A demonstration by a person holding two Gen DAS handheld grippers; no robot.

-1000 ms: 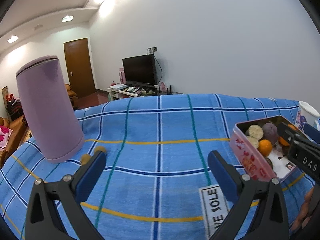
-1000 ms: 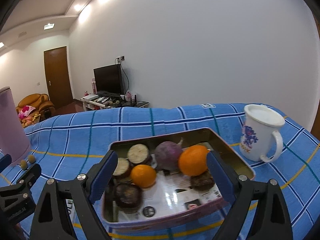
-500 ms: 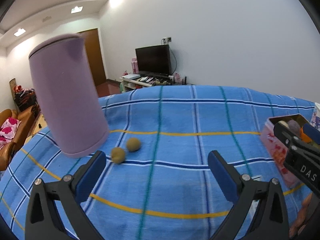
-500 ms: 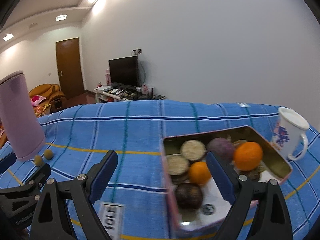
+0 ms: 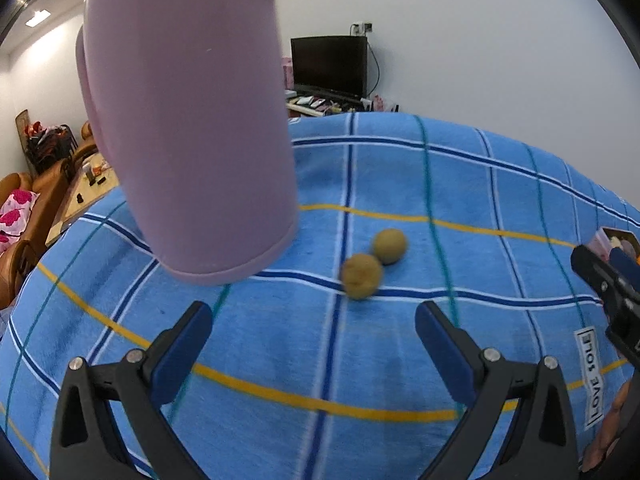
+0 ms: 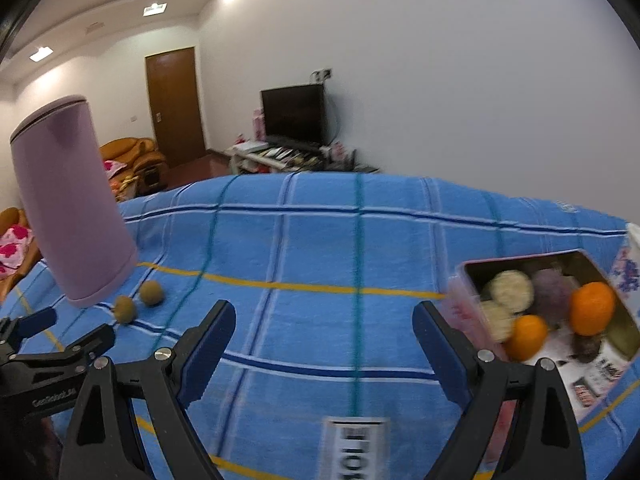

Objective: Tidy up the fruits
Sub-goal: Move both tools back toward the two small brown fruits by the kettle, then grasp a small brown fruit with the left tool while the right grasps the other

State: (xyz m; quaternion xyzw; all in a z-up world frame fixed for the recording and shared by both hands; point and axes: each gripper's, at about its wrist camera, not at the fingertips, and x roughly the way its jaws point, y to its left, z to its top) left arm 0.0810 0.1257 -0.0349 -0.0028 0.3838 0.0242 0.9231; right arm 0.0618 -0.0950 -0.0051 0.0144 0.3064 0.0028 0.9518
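My left tool [image 5: 314, 326] gapes wide and empty near two brown fruits [image 5: 360, 276]. They touch; nudging one could roll both, or I clip the jug [image 5: 188, 120].

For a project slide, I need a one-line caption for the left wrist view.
Open left hand-held gripper faces two small round tan fruits beside a tall lilac cylinder on blue plaid cloth.
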